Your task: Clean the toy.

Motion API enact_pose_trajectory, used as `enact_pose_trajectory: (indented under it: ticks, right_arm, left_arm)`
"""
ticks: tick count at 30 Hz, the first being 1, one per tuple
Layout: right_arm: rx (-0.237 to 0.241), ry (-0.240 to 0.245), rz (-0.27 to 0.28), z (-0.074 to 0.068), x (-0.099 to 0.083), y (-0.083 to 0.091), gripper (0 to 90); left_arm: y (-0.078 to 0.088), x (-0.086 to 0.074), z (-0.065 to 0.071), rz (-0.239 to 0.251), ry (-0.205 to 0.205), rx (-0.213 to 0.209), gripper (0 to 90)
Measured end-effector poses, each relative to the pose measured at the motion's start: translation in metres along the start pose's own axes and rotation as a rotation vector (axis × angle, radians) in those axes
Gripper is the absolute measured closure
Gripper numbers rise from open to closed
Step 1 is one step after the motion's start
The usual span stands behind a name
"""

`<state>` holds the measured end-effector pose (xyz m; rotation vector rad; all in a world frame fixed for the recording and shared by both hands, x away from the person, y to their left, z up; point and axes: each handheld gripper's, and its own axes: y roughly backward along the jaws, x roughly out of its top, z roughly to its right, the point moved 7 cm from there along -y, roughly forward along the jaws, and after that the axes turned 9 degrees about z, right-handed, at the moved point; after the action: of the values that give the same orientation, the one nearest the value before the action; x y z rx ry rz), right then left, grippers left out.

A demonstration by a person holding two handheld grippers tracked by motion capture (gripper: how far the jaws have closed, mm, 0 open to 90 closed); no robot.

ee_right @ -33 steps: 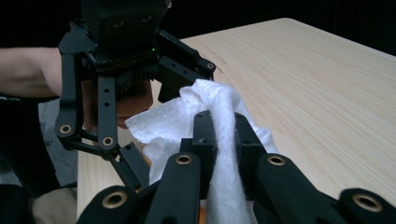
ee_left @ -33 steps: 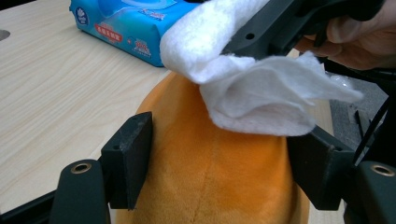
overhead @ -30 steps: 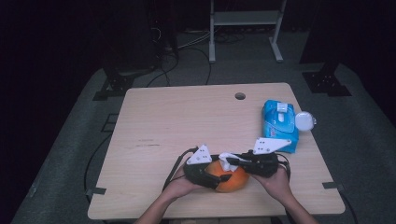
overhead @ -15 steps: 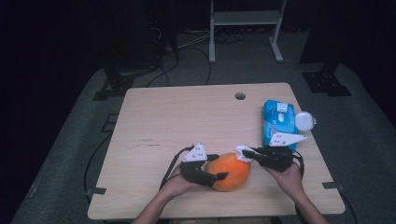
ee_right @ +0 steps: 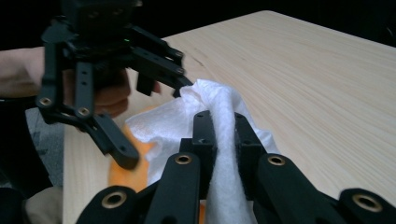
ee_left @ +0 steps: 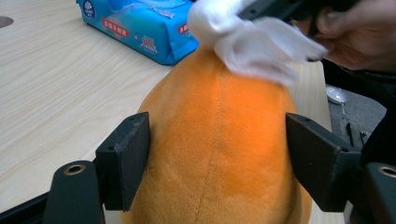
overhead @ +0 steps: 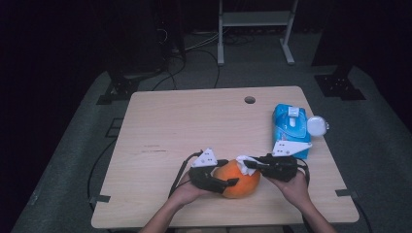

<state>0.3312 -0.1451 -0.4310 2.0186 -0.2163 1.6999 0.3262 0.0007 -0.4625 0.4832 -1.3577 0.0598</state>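
gripping orange plush toy (ee_left: 219, 154) in left claw (ee_left: 217, 158), right claw (ee_right: 223, 140) pinching white wipe (ee_right: 219, 121)

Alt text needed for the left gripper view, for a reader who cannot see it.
An orange plush toy sits between the left gripper's two black jaws, while a white wipe rests on its top, held from the upper right. A blue wipes pack lies behind on the wooden table.
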Motion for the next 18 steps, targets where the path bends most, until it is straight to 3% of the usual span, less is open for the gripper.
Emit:
enact_pose_trajectory:
  ticks: [3, 7, 9, 11, 13, 18]
  right_arm:
    - [0.006, 0.02, -0.004, -0.004, 0.001, -0.004, 82.0]
    - [0.011, 0.005, 0.0, 0.002, -0.003, -0.001, 81.9]
    - [-0.003, 0.011, 0.001, 0.005, -0.004, 0.002, 81.9]
    - [-0.007, -0.009, 0.007, 0.01, -0.005, 0.007, 81.9]
    - [-0.012, -0.033, 0.016, 0.016, -0.007, 0.01, 81.9]
    - [-0.027, -0.058, 0.023, 0.02, -0.006, 0.011, 82.0]
  left_arm:
    - [0.001, 0.0, 0.0, 0.002, -0.001, -0.005, 24.5]
    - [0.003, 0.004, 0.001, 0.033, -0.011, -0.058, 15.8]
    - [0.007, 0.004, -0.002, 0.034, -0.02, -0.062, 13.1]
    - [0.008, 0.001, -0.007, 0.029, 0.004, -0.051, 11.3]
    - [0.007, -0.003, -0.008, 0.031, 0.03, -0.066, 14.9]
    - [0.005, 0.0, -0.003, 0.015, -0.011, -0.043, 28.3]
